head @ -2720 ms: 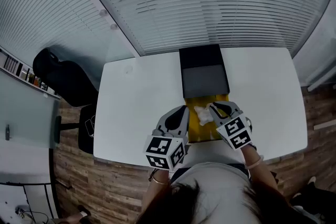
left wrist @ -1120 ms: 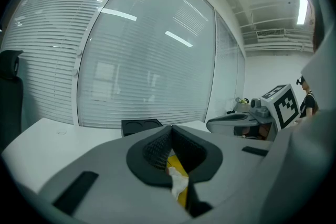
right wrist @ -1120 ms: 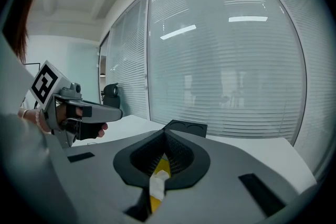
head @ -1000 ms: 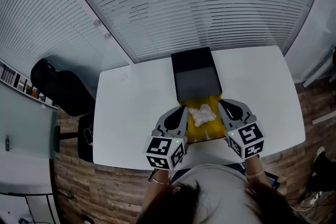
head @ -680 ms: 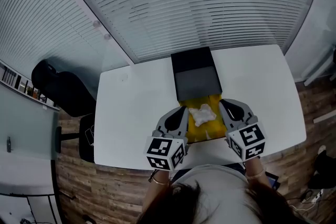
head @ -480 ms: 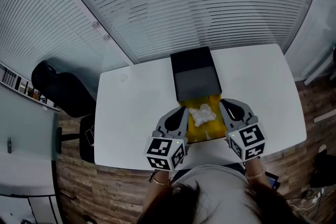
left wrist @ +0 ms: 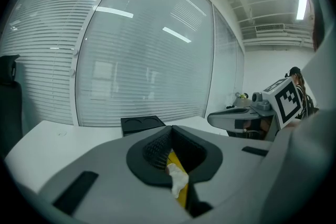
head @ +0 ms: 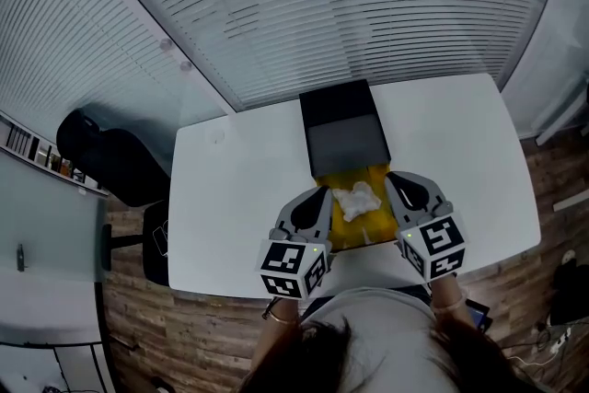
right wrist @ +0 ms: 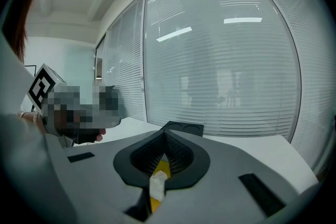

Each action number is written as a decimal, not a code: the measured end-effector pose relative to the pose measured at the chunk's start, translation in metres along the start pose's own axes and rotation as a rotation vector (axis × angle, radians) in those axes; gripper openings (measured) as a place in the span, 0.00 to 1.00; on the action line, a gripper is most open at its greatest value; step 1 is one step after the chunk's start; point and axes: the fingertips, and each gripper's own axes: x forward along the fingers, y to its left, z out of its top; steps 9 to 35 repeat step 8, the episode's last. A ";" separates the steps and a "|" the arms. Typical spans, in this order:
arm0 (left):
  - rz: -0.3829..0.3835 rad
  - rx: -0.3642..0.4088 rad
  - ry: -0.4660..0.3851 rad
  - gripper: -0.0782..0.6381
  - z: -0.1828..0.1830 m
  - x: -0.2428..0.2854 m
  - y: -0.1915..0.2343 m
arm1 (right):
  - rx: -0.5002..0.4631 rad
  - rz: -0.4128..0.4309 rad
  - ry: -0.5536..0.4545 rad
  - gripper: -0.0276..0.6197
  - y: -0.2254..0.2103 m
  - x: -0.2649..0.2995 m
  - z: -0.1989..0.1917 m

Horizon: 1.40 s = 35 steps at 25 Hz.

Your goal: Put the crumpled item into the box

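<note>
The crumpled white paper [head: 356,199] lies inside the open yellow box [head: 348,233] near the table's front edge. My left gripper [head: 322,195] rests at the box's left side, jaws shut with nothing held. My right gripper [head: 394,180] rests at the box's right side, also shut and empty. Neither touches the paper. In the left gripper view the pads [left wrist: 157,147] meet in a V. The right gripper view shows its pads [right wrist: 176,152] the same way. A thin yellow and white sliver shows low in each slit; I cannot tell what it is.
A black lid or tray [head: 342,132] lies just beyond the yellow box, also seen ahead as a black lid [left wrist: 143,124] and black lid [right wrist: 182,127]. The white table [head: 239,189] backs onto a glass wall with blinds. A black chair [head: 106,152] stands at the left.
The right gripper, which was at the paper over the box 2.7 s ago, has drawn back to the box's right side. The paper stays in the box. The left gripper held still.
</note>
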 end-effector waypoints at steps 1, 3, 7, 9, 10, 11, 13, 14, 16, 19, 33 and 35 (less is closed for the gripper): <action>0.000 0.003 0.003 0.13 -0.001 0.000 0.000 | 0.000 0.000 0.001 0.08 0.000 0.001 -0.001; 0.002 0.001 0.008 0.13 -0.003 0.000 0.001 | 0.000 -0.001 0.001 0.08 0.000 0.002 -0.002; 0.007 0.000 0.015 0.13 -0.004 0.001 0.002 | -0.004 0.001 -0.002 0.08 0.000 0.003 0.000; 0.008 0.000 0.016 0.13 -0.003 0.001 0.002 | -0.006 0.001 -0.003 0.08 0.000 0.003 0.001; 0.008 0.000 0.016 0.13 -0.003 0.001 0.002 | -0.006 0.001 -0.003 0.08 0.000 0.003 0.001; 0.008 0.000 0.016 0.13 -0.003 0.001 0.002 | -0.006 0.001 -0.003 0.08 0.000 0.003 0.001; 0.008 0.000 0.016 0.13 -0.003 0.001 0.002 | -0.006 0.001 -0.003 0.08 0.000 0.003 0.001; 0.008 0.000 0.016 0.13 -0.003 0.001 0.002 | -0.006 0.001 -0.003 0.08 0.000 0.003 0.001; 0.008 0.000 0.016 0.13 -0.003 0.001 0.002 | -0.006 0.001 -0.003 0.08 0.000 0.003 0.001; 0.008 0.000 0.016 0.13 -0.003 0.001 0.002 | -0.006 0.001 -0.003 0.08 0.000 0.003 0.001; 0.008 0.000 0.016 0.13 -0.003 0.001 0.002 | -0.006 0.001 -0.003 0.08 0.000 0.003 0.001; 0.008 0.000 0.016 0.13 -0.003 0.001 0.002 | -0.006 0.001 -0.003 0.08 0.000 0.003 0.001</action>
